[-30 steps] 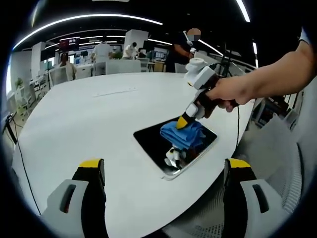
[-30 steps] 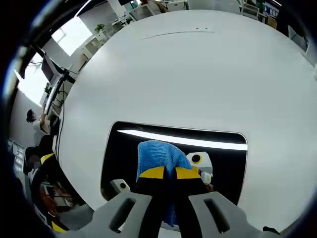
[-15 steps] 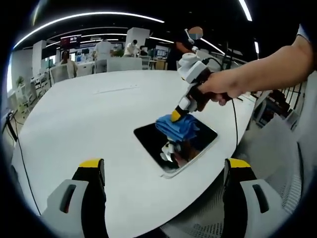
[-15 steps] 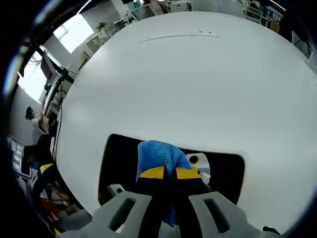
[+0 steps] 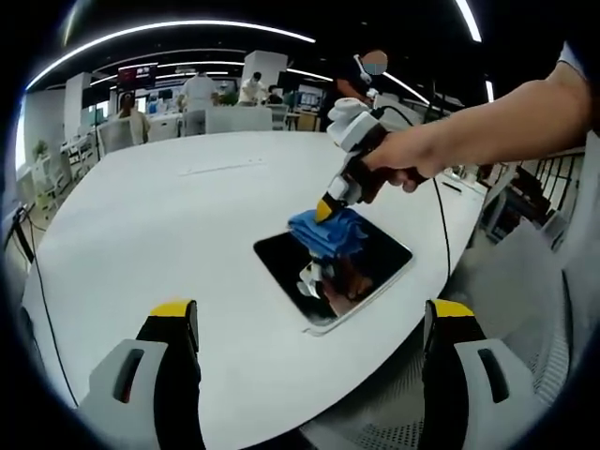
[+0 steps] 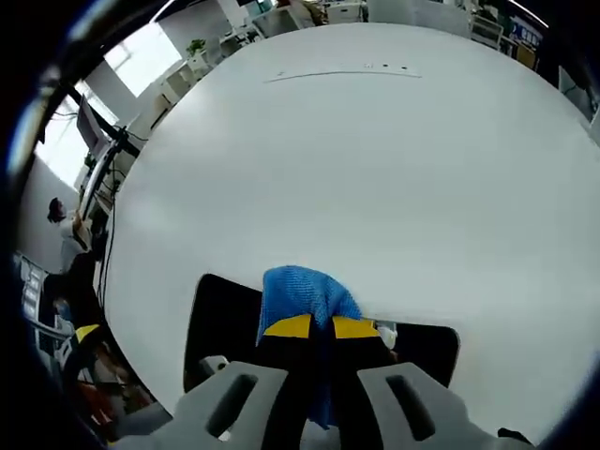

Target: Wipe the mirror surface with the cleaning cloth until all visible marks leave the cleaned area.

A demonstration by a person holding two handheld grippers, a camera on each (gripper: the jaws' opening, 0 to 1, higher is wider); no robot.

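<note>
**Wiping under way on the mirror**

My right hand-held gripper (image 5: 325, 208), clamped on the blue cleaning cloth (image 6: 305, 292), presses it onto the mirror's (image 5: 377, 265) far edge on the white tabletop (image 5: 169, 234). My left hand-held gripper (image 5: 314, 323) hangs wide, empty. Whether marks remain, I cannot tell.

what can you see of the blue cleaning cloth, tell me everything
The cleaning cloth is bright blue with a fine nubbly weave like microfibre, bunched into a loose wad, not spread flat. The right gripper has its yellow-tipped jaws shut on it, and a fold sticks out past the tips. In the left gripper view the cloth is pressed down on the dark rectangular mirror, near its far edge, and part of it is reflected in the glass. The mirror lies flat on the white table.
</note>
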